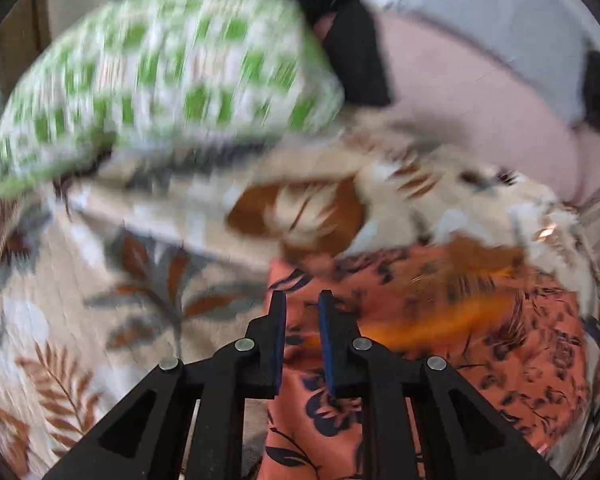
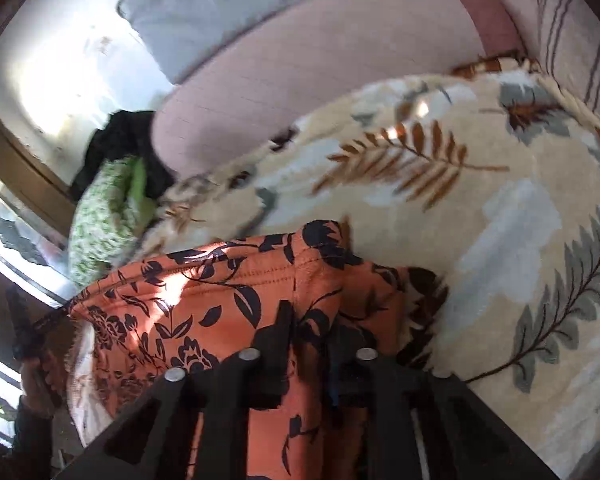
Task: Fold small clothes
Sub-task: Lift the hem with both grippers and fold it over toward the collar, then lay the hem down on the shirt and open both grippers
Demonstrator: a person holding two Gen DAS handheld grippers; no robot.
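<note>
An orange garment with a black flower print (image 1: 480, 320) lies on a cream blanket with leaf patterns (image 1: 60, 280). My left gripper (image 1: 302, 300) is shut on one edge of the orange garment, with cloth between its blue pads. My right gripper (image 2: 312, 316) is shut on the other part of the same garment (image 2: 220, 300), near a stitched hem, and cloth drapes over its fingers. The left gripper also shows at the far left of the right wrist view (image 2: 20, 328), holding the stretched hem.
A green and white checked garment (image 1: 160, 80) lies bunched at the far left of the blanket, with black clothing (image 1: 352, 52) behind it. A pink cushion (image 2: 320, 60), a light blue pillow (image 2: 220, 4) and a striped pillow (image 2: 572, 40) lie beyond the blanket (image 2: 500, 220).
</note>
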